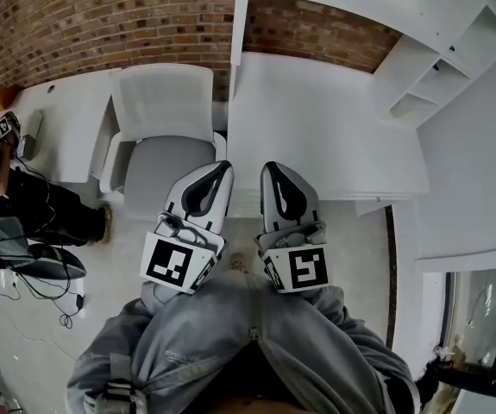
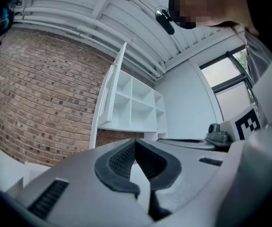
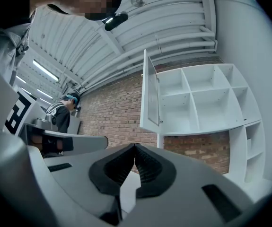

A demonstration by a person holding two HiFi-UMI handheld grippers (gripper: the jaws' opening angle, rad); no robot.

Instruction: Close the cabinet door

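Left tool (image 2: 135, 141) clenched, tips meeting, nothing in it. Right tool (image 3: 135, 146) the same, clamped on nothing. I hold them side by side, close together, pointing at the white table (image 1: 317, 136). Cabinet door (image 3: 150, 91) stands open, swung out from the left side of the cabinet (image 3: 206, 98) on the brick wall (image 3: 112, 112), well apart from both tools. White chair (image 1: 161, 136) left of the table.

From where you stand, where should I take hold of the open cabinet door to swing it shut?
I'd take the cabinet door by its free upright edge, low down, from the front. It is a thin panel standing out from the left side of the shelves, hinged there. The right claw is shut; open it first.
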